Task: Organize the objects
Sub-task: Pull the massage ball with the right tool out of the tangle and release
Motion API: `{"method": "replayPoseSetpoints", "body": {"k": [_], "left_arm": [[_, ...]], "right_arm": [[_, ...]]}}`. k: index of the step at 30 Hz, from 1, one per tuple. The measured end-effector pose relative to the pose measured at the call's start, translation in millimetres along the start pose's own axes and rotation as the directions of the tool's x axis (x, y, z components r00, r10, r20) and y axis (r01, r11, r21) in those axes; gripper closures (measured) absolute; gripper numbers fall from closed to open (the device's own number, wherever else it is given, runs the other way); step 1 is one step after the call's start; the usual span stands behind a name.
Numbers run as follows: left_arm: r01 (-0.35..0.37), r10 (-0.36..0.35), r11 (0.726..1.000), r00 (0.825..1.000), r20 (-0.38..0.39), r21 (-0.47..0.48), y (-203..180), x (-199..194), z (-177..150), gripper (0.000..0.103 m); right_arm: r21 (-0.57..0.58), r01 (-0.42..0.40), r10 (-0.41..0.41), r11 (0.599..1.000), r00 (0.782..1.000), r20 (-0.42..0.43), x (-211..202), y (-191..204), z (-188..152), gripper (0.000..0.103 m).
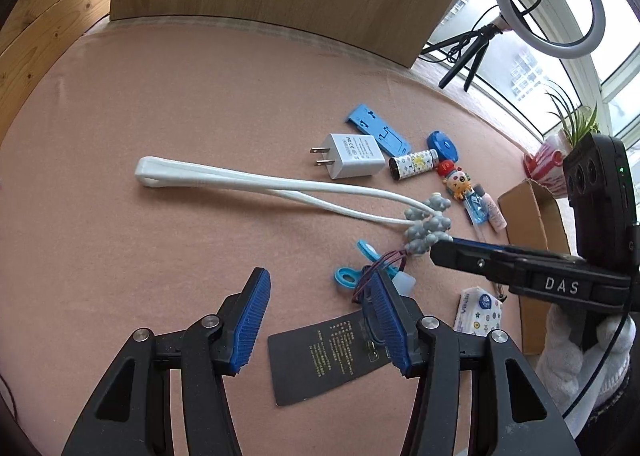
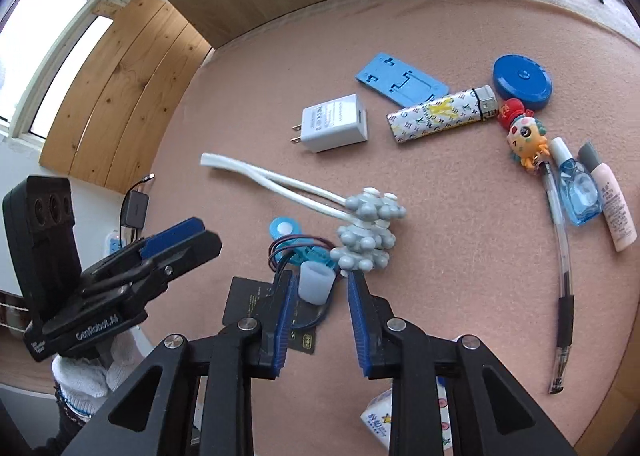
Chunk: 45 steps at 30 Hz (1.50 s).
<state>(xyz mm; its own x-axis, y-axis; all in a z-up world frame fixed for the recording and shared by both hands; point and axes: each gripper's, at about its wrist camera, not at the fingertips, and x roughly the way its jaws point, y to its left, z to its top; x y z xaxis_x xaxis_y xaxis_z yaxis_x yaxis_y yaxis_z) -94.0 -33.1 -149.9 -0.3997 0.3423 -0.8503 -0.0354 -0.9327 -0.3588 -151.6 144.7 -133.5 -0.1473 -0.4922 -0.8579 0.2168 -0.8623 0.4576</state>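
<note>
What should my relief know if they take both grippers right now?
Left gripper: jaws open, empty, over the black card.
Right gripper: jaws partly open, nothing gripped, pointed at the small translucent cap beside the roller massager.
On the pink mat: white charger, blue stand, patterned lighter, blue round case, cartoon-topped pen, two small bottles, blue clips with cord, tissue pack.
Cardboard box at the mat's edge; its contents cannot be seen.
Done: nothing visibly sorted. Left: everything.
</note>
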Motion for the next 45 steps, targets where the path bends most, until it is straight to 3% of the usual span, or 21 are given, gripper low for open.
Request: {"method": "replayPoseSetpoints", "body": {"k": [2,8,10,13,15,20,23,28,32,33,35,36,37,45], "left_arm": [[0.015,-0.014,1.0,1.0,-0.02,0.021,-9.2,6.4,-4.7,0.047],[0.008,-0.005,0.998,0.998,-0.06,0.055,-26.1,27.3,-10.5,0.052],[0.012,-0.007,0.998,0.997,-0.076,0.069,-30.6,33.8,-12.3,0.072],[0.03,-0.022,0.995,0.997,-0.079,0.095,-39.1,35.6,-16.5,0.092],[0.056,-0.049,0.994,0.996,-0.071,0.095,-42.7,32.2,-17.7,0.097],[0.103,-0.1,0.992,0.994,-0.047,0.075,-45.8,15.3,-16.4,0.097],[0.168,-0.168,0.984,0.986,-0.004,0.05,-45.9,-8.7,-10.9,0.097],[0.221,-0.223,0.974,0.973,0.062,0.04,-41.5,-43.1,-2.5,0.097],[0.098,-0.101,0.994,0.992,0.072,0.051,-28.4,-44.6,-3.1,0.097],[0.069,-0.071,0.997,0.995,0.068,0.035,-22.4,-42.7,-4.0,0.095],[0.02,-0.02,1.0,0.999,0.045,0.008,-9.0,-37.5,-6.8,0.07],[-0.006,0.006,1.0,0.999,0.045,-0.003,-3.3,-36.2,-8.2,0.05],[-0.027,0.028,1.0,0.998,0.051,-0.011,2.1,-36.0,-9.9,0.044],[-0.103,0.109,0.992,0.99,0.087,-0.077,36.8,-44.7,-16.4,0.046]], "right_arm": [[0.021,0.048,-0.048,0.999,0.998,0.026,-0.1,-5.9,5.3,0.079],[0.061,0.02,-0.022,0.998,0.999,0.035,-5.8,-13.5,-1.2,0.079],[0.086,-0.005,0.002,0.996,0.999,0.033,-7.3,-16.5,-3.7,0.079],[0.108,-0.016,0.011,0.994,0.999,0.044,-12.4,-19.0,-7.7,0.079],[0.118,-0.019,0.014,0.993,0.999,0.048,-15.3,-20.3,-10.6,0.079],[0.124,-0.02,0.014,0.992,0.999,0.052,-20.0,-20.7,-16.2,0.079],[0.118,-0.024,0.018,0.993,0.998,0.055,-20.6,-16.1,-18.1,0.079],[0.106,-0.035,0.029,0.994,0.998,0.06,-26.0,-12.2,-20.7,0.079],[0.088,-0.042,0.037,0.995,0.997,0.062,-28.0,-6.5,-21.1,0.079],[0.082,-0.041,0.036,0.996,0.997,0.063,-28.1,-5.1,-21.3,0.079],[0.074,-0.041,0.037,0.996,0.997,0.062,-27.8,-3.0,-21.3,0.079],[0.071,-0.04,0.036,0.997,0.998,0.061,-27.7,-2.3,-21.4,0.079],[0.065,-0.036,0.032,0.997,0.998,0.06,-27.5,-1.4,-21.7,0.079],[0.059,-0.006,0.004,0.998,0.999,0.041,-23.1,-3.6,-25.5,0.079]]}}
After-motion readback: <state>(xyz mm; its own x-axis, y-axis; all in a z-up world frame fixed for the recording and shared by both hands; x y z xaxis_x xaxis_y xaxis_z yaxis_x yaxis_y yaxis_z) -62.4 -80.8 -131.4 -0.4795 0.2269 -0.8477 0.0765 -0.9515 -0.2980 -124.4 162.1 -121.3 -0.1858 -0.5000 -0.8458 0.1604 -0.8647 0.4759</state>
